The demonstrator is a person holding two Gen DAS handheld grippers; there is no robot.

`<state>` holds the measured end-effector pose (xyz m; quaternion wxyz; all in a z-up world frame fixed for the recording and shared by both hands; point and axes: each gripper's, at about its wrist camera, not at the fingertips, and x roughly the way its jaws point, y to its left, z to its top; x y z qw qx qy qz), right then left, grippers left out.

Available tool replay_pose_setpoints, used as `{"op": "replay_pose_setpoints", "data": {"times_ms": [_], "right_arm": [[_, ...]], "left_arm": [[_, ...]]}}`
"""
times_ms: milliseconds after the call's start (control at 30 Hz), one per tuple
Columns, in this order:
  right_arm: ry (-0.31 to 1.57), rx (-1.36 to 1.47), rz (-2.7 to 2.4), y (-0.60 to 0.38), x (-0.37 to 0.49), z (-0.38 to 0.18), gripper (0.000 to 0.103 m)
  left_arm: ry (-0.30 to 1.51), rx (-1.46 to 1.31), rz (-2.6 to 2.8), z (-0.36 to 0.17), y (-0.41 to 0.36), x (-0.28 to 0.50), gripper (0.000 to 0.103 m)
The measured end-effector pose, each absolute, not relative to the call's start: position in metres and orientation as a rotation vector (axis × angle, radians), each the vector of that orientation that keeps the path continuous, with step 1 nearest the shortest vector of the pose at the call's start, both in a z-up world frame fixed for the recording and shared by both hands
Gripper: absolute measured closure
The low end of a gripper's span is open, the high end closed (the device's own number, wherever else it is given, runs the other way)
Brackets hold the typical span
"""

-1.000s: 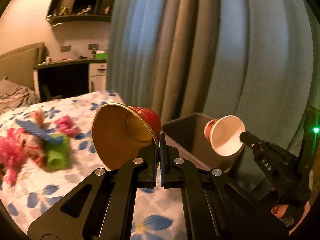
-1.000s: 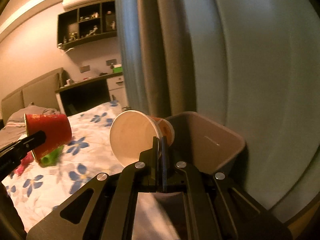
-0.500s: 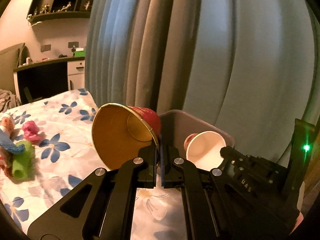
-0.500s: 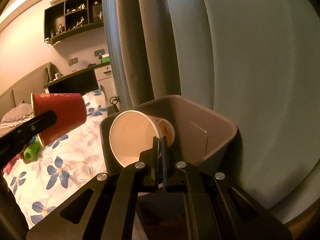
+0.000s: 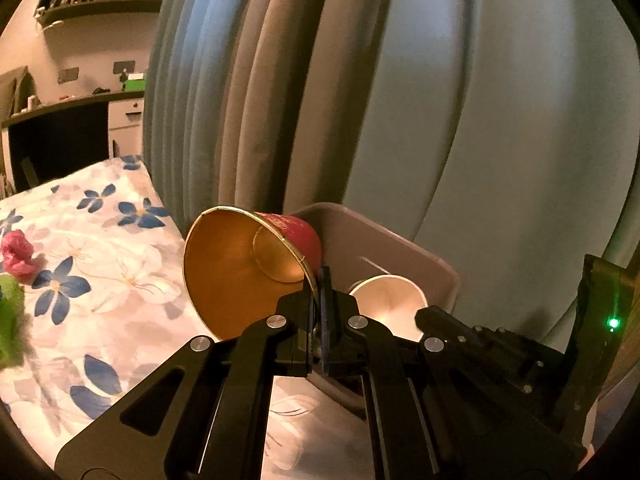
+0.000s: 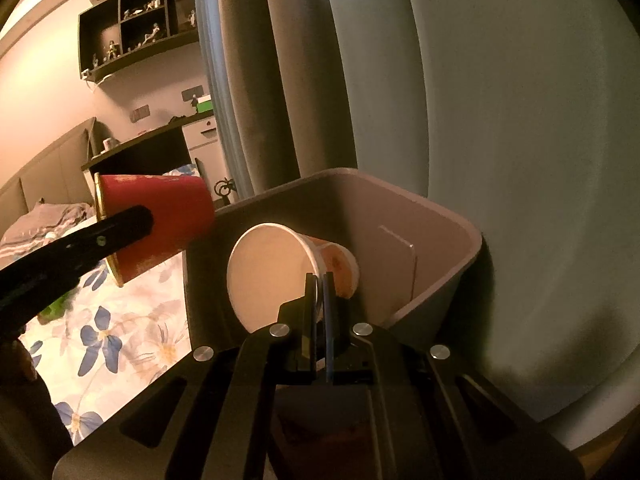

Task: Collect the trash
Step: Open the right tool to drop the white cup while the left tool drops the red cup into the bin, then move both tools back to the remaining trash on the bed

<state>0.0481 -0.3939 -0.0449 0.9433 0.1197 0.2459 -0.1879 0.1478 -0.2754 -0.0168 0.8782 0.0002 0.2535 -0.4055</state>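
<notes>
My left gripper (image 5: 319, 280) is shut on the rim of a red paper cup (image 5: 248, 264) with a gold inside, held on its side at the bed's edge beside the grey trash bin (image 5: 400, 240). From the right wrist view the same red cup (image 6: 160, 224) hangs just left of the bin (image 6: 440, 216). My right gripper (image 6: 319, 284) is shut on the rim of a white paper cup (image 6: 272, 272) with an orange print, tilted over the bin's open mouth. That white cup (image 5: 388, 300) also shows inside the bin opening in the left wrist view.
A bed with a blue-flowered sheet (image 5: 100, 280) lies to the left, with a pink crumpled item (image 5: 16, 254) and a green item (image 5: 8, 316) on it. Grey-blue curtains (image 5: 400, 100) hang right behind the bin. A desk and wall shelf (image 6: 140, 36) stand far back.
Both grippers moved toward the bin and lower. The white cup went from beside the bin to over its mouth; the red cup came from over the bed to the bin's left rim.
</notes>
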Motion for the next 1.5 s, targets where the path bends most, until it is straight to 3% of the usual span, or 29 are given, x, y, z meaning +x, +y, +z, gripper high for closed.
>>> {"op": "replay_pose_setpoints", "data": {"times_ms": [467, 500, 533, 600, 733, 900, 967, 1000, 1167, 1267, 1333, 1500], "right_arm": [[0.505, 0.257, -0.389, -0.400, 0.048, -0.046, 0.098], [0.501, 0.260, -0.393, -0.400, 0.047, -0.045, 0.091], [0.493, 0.263, -0.400, -0.401, 0.045, -0.044, 0.075], [0.474, 0.271, -0.408, -0.402, 0.040, -0.042, 0.062], [0.448, 0.262, -0.429, -0.405, 0.033, -0.037, 0.061], [0.433, 0.262, -0.445, -0.408, 0.028, -0.034, 0.059], [0.425, 0.262, -0.451, -0.408, 0.026, -0.032, 0.059], [0.421, 0.261, -0.451, -0.408, 0.025, -0.030, 0.059], [0.388, 0.246, -0.449, -0.400, 0.020, -0.022, 0.049], [0.368, 0.238, -0.440, -0.393, 0.018, -0.017, 0.039], [0.353, 0.234, -0.431, -0.389, 0.018, -0.014, 0.028], [0.330, 0.210, -0.398, -0.366, 0.021, -0.007, 0.017]], "left_arm": [[0.596, 0.021, -0.885, -0.032, -0.297, 0.154, 0.101], [0.599, 0.024, -0.888, -0.033, -0.298, 0.154, 0.101], [0.605, 0.029, -0.893, -0.034, -0.301, 0.154, 0.101], [0.615, 0.038, -0.902, -0.036, -0.305, 0.154, 0.101], [0.627, 0.049, -0.934, -0.041, -0.310, 0.151, 0.100], [0.623, 0.039, -0.927, -0.040, -0.304, 0.149, 0.072], [0.615, 0.027, -0.910, -0.038, -0.298, 0.149, 0.054], [0.610, 0.008, -0.899, -0.037, -0.292, 0.149, 0.050], [0.574, -0.032, -0.794, -0.027, -0.259, 0.147, 0.018], [0.543, -0.062, -0.712, -0.021, -0.230, 0.145, 0.010], [0.532, -0.075, -0.645, -0.016, -0.209, 0.142, 0.008], [0.503, -0.094, -0.482, -0.008, -0.159, 0.137, 0.006]]}}
